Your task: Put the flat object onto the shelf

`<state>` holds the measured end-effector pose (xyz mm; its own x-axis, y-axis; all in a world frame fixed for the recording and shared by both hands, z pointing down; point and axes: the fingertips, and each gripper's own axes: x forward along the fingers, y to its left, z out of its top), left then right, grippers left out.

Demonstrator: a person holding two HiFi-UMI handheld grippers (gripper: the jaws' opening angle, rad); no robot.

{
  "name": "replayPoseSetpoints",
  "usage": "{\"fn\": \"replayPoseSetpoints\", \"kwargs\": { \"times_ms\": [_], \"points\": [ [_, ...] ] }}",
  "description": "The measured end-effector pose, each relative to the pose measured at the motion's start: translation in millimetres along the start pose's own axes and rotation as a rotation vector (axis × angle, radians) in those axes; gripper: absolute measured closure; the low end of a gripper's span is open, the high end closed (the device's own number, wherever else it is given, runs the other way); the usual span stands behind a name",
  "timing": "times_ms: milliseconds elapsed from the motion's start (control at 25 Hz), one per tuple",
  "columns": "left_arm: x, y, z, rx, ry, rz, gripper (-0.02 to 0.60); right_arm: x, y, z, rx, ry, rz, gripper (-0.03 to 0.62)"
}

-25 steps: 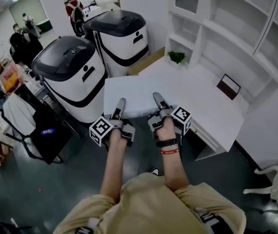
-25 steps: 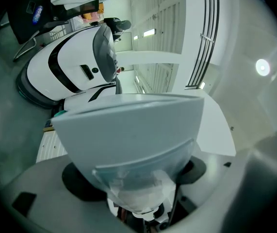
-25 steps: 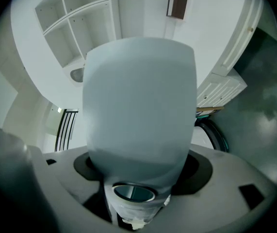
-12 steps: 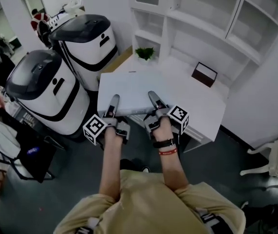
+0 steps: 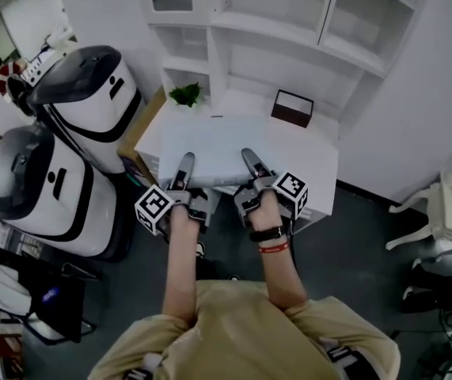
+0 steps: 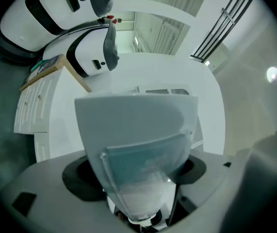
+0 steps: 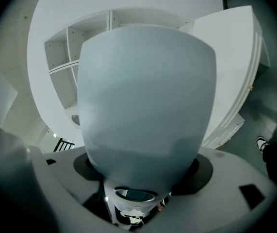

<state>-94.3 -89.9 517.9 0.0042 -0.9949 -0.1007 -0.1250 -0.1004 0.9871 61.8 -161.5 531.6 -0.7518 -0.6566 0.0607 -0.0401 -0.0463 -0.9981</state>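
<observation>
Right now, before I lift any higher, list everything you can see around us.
flat board: one, pale grey, held over the desk's near edge
desk: one, white, under the board
shelf unit: one, white, behind the desk
potted plant: one, green, desk's back left corner
dark box: one, dark brown, back of the desk
machines: two, white with black tops, left of the desk
wooden panel: one, tan, by the desk's left side
chair: one, white, far right
left gripper: one, grey, shut on the board's near edge
right gripper: one, grey, shut on the same edge
</observation>
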Motion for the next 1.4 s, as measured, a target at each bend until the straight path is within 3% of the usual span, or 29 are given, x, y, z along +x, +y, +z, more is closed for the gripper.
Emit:
{"fn": "replayPoseSetpoints", "kwargs": {
  "times_ms": [280,440,560,720,880,1400],
  "points": [
    [69.9,-4.8,-2.6,-0.056,0.063,-0.037,0.207,24.6,19.0,48.2,-0.025,-0.145,0.011,0.244],
    [97.4,-9.7,2.0,-0.029,0.124,-0.063,0.207,35.7,32.6,64.2,-0.043,-0.216,0.036,0.244],
    [116.0,-13.0,9.0,-0.054,0.157,-0.077,0.207,47.4,35.1,67.7,-0.037,-0.251,0.028,0.244],
    [140.4,-8.5,26.5,-0.031,0.204,-0.057,0.207,69.0,35.5,70.6,-0.023,-0.283,0.023,0.244],
    [157.5,-16.5,34.3,-0.057,0.244,-0.089,0.207,80.7,41.3,71.5,-0.017,-0.320,0.035,0.244],
    [187.7,-23.1,60.8,-0.035,0.385,-0.103,0.207,101.1,58.4,64.3,-0.016,-0.469,0.060,0.244]
  ]
}}
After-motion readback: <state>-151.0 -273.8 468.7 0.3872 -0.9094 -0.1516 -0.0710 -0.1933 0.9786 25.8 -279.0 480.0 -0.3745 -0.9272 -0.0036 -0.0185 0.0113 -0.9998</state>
